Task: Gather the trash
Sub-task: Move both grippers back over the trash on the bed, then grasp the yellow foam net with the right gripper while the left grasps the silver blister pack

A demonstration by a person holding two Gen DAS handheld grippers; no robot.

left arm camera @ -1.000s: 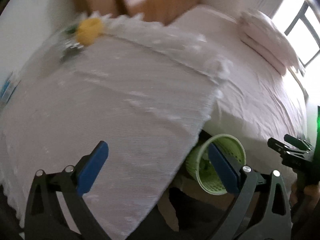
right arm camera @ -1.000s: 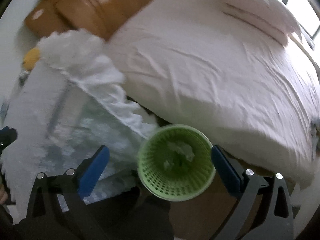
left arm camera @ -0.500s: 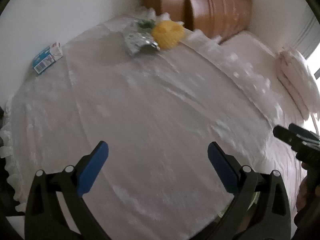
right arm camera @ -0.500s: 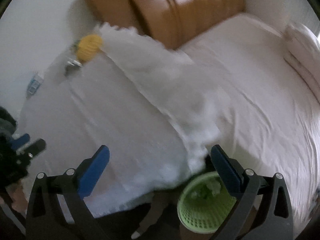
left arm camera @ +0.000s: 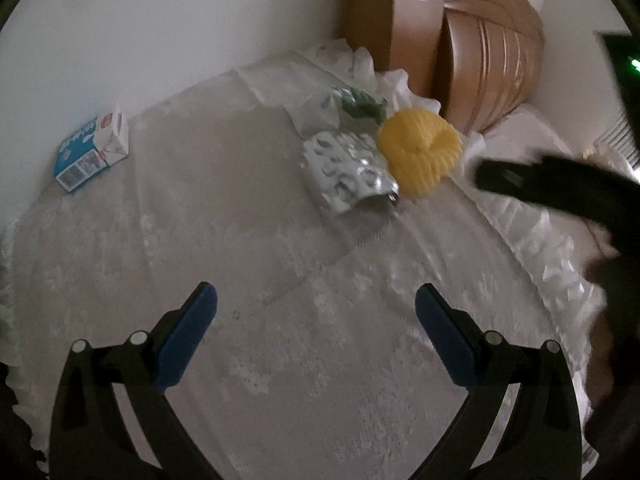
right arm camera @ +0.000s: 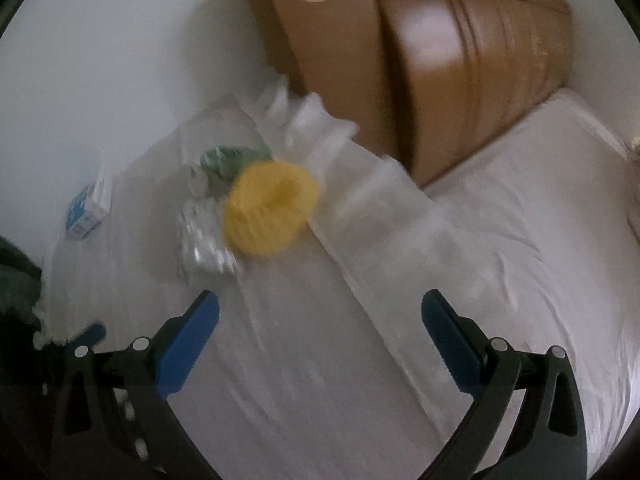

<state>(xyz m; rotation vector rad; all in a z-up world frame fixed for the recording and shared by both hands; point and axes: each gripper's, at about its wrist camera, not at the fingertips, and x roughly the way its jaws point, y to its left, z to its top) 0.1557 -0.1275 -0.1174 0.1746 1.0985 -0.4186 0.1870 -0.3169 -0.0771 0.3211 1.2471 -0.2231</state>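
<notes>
1. Trash lies on the lace-covered table (left arm camera: 280, 320): silver wrapper (left arm camera: 346, 170) touching the yellow ball (left arm camera: 420, 156) at 12 o'clock, milk carton (left arm camera: 92, 150) at 10.
2. Left gripper (left arm camera: 316, 308) and right gripper (right arm camera: 320, 312) both spread wide, empty.

A: Lace tablecloth (left arm camera: 248, 264) bare between both gaping grippers' fingers and the far clutter.

B: Far end crowded: foil wrapper (left arm camera: 348, 172), yellow ruffled object (left arm camera: 420, 156), green wrapper (left arm camera: 360, 104) touching. Milk carton (left arm camera: 92, 150) well apart, by the wall.
</notes>
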